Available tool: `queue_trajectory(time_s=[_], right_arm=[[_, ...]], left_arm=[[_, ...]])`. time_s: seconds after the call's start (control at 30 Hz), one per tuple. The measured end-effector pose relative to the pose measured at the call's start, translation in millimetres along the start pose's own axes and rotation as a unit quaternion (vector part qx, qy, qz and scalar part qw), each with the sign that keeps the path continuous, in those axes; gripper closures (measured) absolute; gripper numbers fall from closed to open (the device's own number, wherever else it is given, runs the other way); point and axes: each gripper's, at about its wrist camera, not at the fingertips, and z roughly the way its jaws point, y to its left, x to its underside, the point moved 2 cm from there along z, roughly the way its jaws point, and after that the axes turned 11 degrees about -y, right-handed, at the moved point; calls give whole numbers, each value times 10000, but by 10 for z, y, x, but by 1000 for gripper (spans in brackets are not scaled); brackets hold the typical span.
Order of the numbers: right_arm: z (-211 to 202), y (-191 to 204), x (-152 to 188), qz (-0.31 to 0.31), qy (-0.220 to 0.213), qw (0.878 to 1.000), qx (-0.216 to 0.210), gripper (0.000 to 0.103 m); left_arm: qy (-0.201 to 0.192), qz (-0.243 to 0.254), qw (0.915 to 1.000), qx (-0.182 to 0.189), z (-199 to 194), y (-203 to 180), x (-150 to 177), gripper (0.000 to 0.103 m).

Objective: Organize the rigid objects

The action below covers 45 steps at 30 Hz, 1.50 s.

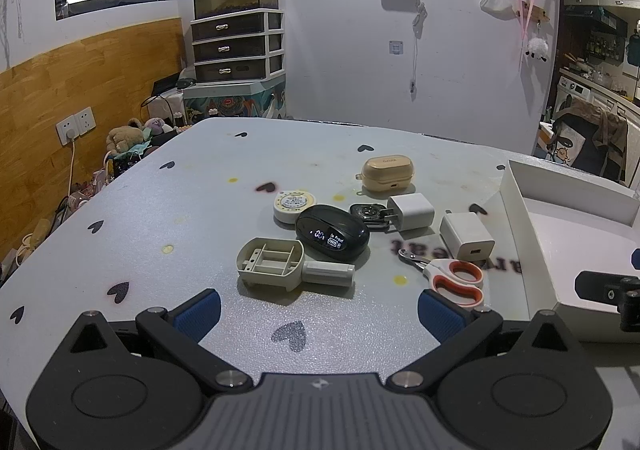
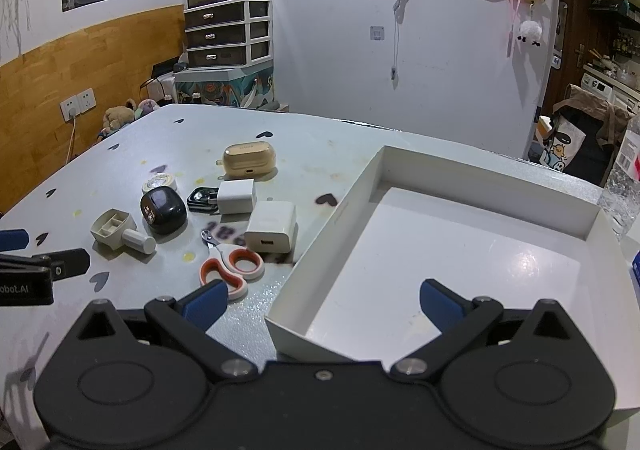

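A cluster of small objects lies on the white table: a beige plastic part [image 1: 280, 264] [image 2: 120, 232], a black oval case [image 1: 332, 237] [image 2: 163, 209], a round tape [image 1: 294, 206] [image 2: 160, 182], a tan earbud case [image 1: 387, 170] [image 2: 249, 158], a black watch [image 1: 366, 213] [image 2: 201, 197], two white chargers [image 1: 412, 211] [image 1: 466, 236] [image 2: 236, 196] [image 2: 272, 227], and orange-white scissors [image 1: 456, 278] [image 2: 232, 268]. A white open box [image 2: 360, 186] [image 1: 516, 210] stands to the right. My left gripper [image 1: 319, 316] is open, empty, in front of the cluster. My right gripper [image 2: 320, 304] is open, empty, over the box's near corner.
A plastic water bottle [image 2: 624, 186] stands beyond the box at the far right. The table's left edge drops to clutter, plush toys [image 1: 124, 136] and a wall socket [image 1: 74, 126]. A drawer unit with a fish tank [image 1: 238, 46] stands behind the table.
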Motion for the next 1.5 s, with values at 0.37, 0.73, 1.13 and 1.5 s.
queue_trajectory(time_s=[0.37, 0.73, 1.13, 1.5], right_arm=[[2, 0, 6, 3, 11, 10000, 11, 0], [31, -18, 44, 2, 23, 10000, 13, 0], [15, -4, 18, 1, 33, 10000, 15, 0], [17, -8, 21, -1, 40, 10000, 16, 0]], left_arm=[[-1, 1, 10000, 1, 0, 0, 0, 0], [4, 2, 10000, 0, 1, 0, 0, 0], [2, 4, 10000, -1, 1, -1, 0, 0], [3, 6, 10000, -3, 2, -1, 0, 0]])
